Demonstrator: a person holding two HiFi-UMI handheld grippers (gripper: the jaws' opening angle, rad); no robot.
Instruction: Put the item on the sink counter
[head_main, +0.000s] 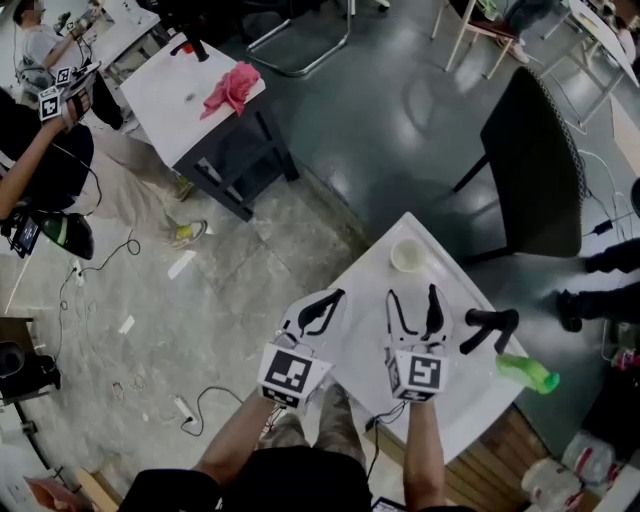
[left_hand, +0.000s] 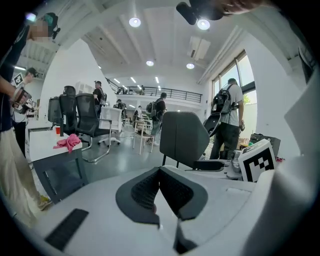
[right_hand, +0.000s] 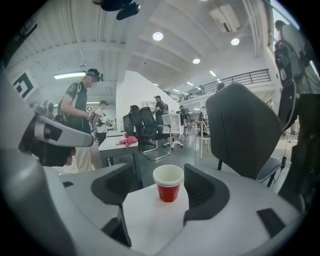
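A red paper cup (right_hand: 168, 183) with a white inside stands upright on the small white table (head_main: 360, 340); from the head view it shows as a pale round rim (head_main: 409, 256) near the table's far corner. My right gripper (head_main: 413, 296) hovers over the table a little short of the cup, open, its jaws wide apart. In the right gripper view the cup stands ahead between the two pads (right_hand: 202, 187), touched by neither. My left gripper (head_main: 328, 302) is beside it to the left, shut, pads (left_hand: 172, 187) meeting with nothing between them.
A green bottle (head_main: 527, 373) and a black trigger-shaped piece (head_main: 490, 327) lie at the table's right edge. A black chair (head_main: 535, 170) stands behind the table. Another white table (head_main: 180, 100) with a pink cloth (head_main: 232, 88) is at the upper left, people beside it. Cables lie on the floor.
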